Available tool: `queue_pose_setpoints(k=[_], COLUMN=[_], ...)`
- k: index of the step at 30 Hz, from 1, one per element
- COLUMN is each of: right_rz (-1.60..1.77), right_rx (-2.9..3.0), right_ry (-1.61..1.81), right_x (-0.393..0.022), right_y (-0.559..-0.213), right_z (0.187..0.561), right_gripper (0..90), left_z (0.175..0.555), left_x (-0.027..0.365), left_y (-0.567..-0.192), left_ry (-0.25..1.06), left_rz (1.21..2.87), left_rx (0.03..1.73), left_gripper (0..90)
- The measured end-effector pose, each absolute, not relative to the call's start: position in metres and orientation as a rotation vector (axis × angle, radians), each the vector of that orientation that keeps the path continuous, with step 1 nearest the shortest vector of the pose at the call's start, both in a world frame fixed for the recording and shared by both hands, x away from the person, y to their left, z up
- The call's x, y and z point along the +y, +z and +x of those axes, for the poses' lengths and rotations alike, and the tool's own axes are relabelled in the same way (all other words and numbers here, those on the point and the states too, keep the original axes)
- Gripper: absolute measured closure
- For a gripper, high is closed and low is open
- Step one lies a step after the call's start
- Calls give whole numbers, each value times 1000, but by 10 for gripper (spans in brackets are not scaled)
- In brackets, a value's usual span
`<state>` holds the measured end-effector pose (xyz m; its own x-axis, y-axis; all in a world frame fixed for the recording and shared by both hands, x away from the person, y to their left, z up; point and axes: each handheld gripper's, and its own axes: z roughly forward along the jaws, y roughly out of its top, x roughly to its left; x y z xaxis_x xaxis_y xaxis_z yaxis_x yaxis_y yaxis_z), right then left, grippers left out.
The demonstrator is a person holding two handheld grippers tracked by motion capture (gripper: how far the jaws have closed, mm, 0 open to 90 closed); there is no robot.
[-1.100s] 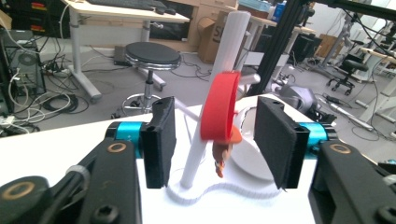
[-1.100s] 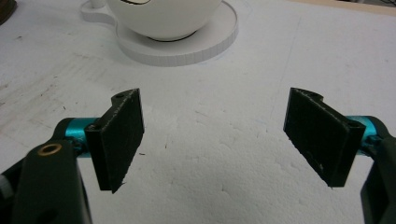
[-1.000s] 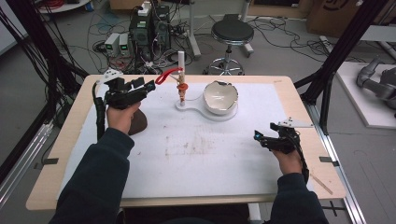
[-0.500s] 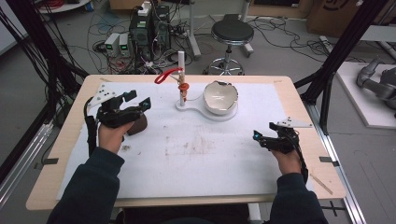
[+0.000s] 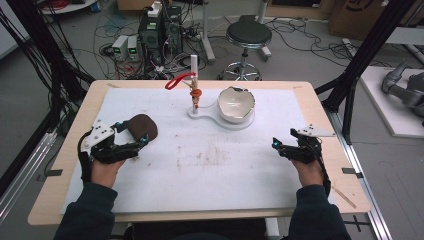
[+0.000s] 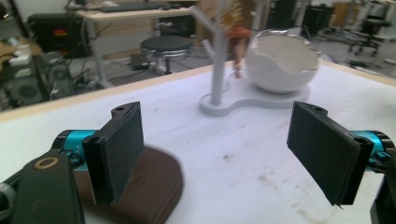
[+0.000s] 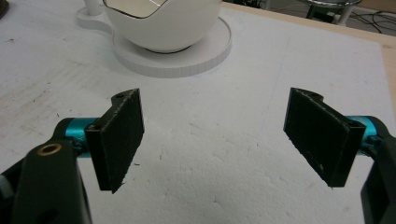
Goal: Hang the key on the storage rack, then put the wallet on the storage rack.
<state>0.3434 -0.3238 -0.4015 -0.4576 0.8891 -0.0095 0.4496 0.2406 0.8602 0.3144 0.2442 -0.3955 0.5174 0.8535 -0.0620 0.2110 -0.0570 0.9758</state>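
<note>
Resting low over the white mat, the left gripper has its jaws wide apart; they have just been opening, and nothing sits between them. A brown disc lies flat on the mat just beyond that gripper, touching or nearly touching its far jaw in the high view. In the left gripper view the disc lies under and behind the left-hand pad, partly hidden by it, while the other pad stands well off over bare mat; the pads do not press on the disc.

Farther back, near the middle of the mat's far edge, stands a white stand on a white base that also carries a white bowl with a jagged, eggshell-like rim. A red loop hangs from the stand's arm, and a small orange piece sits on the post lower down. The disc is well apart from the stand, to its left.

The right gripper rests on the mat near the table's right edge, jaws spread and empty. In its own view the pads frame bare mat, with the bowl and its round base ahead.
</note>
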Motion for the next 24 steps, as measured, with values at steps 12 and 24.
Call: queue_pose_setpoints(k=[12, 24], right_rz=[1228, 1235], right_rx=[2012, 2010], right_ry=[1122, 1121], right_x=[-323, -325], right_y=[-403, -403], right_z=[345, 341], right_gripper=[202, 202], left_z=[322, 333], left_x=[263, 272], left_y=[-408, -414], left_ry=[685, 642], left_rz=[1542, 1530], left_rx=[1064, 1143], left_gripper=[186, 186])
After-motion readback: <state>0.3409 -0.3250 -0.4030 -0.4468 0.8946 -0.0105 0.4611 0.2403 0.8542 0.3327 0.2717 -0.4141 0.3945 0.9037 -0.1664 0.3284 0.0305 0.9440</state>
